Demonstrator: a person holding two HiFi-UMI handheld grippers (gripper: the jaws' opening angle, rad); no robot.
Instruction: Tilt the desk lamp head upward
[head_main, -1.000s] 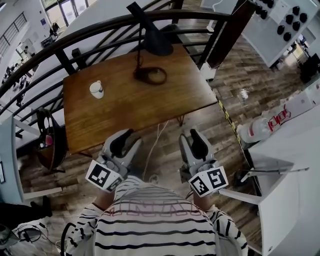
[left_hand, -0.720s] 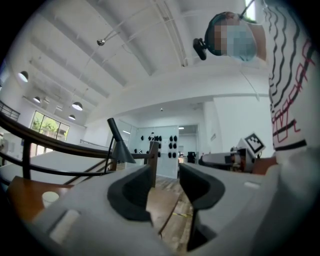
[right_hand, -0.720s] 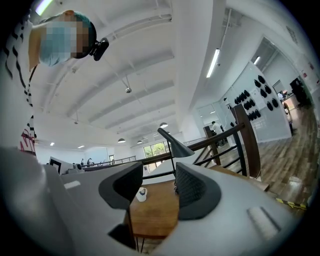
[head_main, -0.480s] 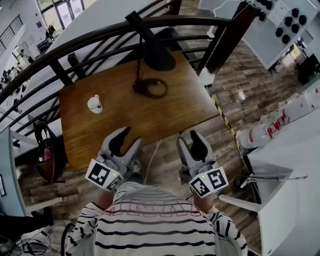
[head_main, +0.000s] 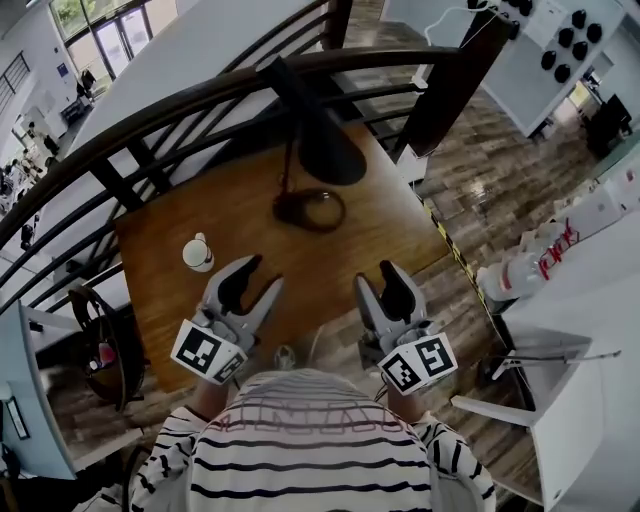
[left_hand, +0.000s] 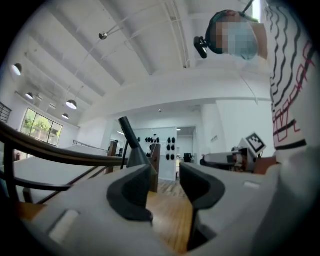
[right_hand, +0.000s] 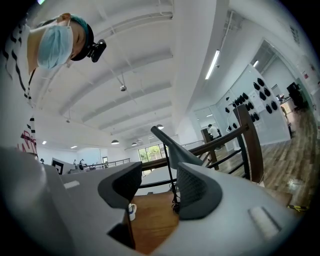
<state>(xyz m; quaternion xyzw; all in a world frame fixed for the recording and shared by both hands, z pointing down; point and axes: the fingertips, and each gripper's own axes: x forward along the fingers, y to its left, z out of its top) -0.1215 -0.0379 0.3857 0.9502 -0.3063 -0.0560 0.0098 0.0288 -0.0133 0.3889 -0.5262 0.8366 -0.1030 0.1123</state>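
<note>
i am holding both grippers level over the near edge of the wooden desk (head_main: 235, 215), neither touching anything. the left gripper (head_main: 262, 274) is standing with its jaws wide apart, having just been opening, and nothing is sitting between its pads; in the left gripper view only bare desk top is showing through the gap. the right gripper (head_main: 377, 276) is likewise standing open, its jaws having just been parting too, with nothing gripped. the desk lamp (head_main: 322, 150) is standing on the far part of the desk, close under the dark curved railing (head_main: 180, 110), well apart from both grippers and roughly ahead of the space between them. its ring-shaped base is resting flat on the wood, its thin stem is rising from there, and its dark cone head is hanging over the far right corner, mouth facing down. in the left gripper view the lamp is showing above the left jaw, off to the left of the gap; in the right gripper view the stem is showing through the gap and the head is rising above the right jaw. a small white cup (head_main: 197, 253) is sitting on the desk just beyond the left gripper, to its left, not touching it.
</note>
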